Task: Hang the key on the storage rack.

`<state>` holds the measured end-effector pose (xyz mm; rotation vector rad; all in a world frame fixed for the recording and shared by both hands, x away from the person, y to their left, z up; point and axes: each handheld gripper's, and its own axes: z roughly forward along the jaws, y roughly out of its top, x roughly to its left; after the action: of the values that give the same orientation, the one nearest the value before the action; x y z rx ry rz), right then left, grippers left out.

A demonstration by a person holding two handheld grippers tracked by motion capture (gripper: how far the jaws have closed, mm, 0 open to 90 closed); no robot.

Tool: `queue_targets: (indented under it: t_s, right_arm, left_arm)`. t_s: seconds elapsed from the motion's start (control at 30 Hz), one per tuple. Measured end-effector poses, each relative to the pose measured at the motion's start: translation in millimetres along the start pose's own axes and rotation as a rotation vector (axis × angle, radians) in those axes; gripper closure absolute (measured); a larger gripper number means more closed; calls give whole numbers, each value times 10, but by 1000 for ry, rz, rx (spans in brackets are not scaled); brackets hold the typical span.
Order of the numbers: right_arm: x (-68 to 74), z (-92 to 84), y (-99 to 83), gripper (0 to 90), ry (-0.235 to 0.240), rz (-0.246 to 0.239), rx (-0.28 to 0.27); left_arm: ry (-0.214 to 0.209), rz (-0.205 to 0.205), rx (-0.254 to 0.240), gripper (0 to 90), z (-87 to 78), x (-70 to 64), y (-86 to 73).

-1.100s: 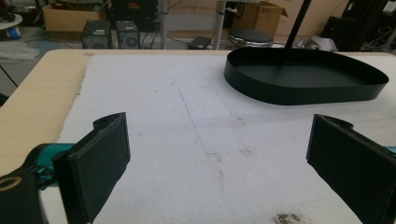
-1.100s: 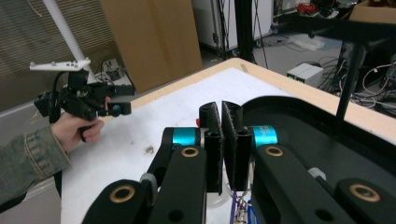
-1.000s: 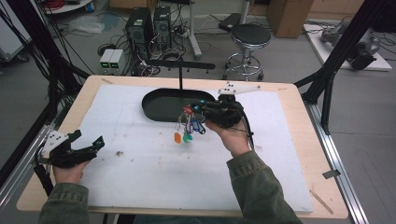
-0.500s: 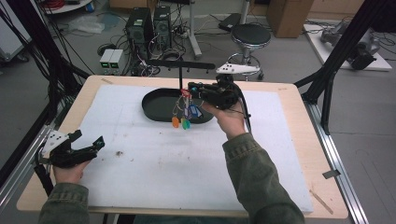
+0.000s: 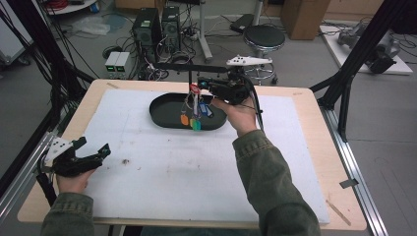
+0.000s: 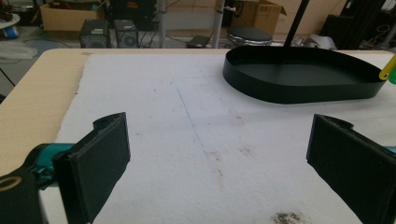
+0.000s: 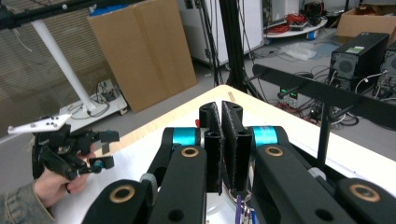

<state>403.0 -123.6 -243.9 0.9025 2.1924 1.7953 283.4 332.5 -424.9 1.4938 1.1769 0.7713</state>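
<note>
Keys (image 5: 193, 114) on their ring hang from my right hand-held gripper (image 5: 202, 87), clenched on the ring, above the black tray (image 5: 162, 114) and just below the black bar (image 5: 177, 66) of the stand. I judge this the hanging step: next I must hook the ring over that bar. My left hand-held gripper (image 5: 96, 150) rests released on the surface (image 5: 147, 172).

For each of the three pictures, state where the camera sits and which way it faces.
High view: above the near edge, facing forward and down on the table; both forearms show.
Left gripper view: on the left tongs, facing the black tray; open jaws show.
Right gripper view: on the right tongs, facing the left hand; shut jaws show.
Shared: the tray.
</note>
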Motion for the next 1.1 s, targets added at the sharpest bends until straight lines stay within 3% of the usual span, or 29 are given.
queue_targets:
  t_s: [0.43, 1.1]
  right_arm:
    - [-45, 166, 236, 877, -20, -23, 28]
    - [-266, 481, 541, 877, -73, 8, 29]
  left_arm:
    - [2, -1, -2, 66, -1, 3, 0]
    - [5, -4, -3, 66, -2, 8, 0]
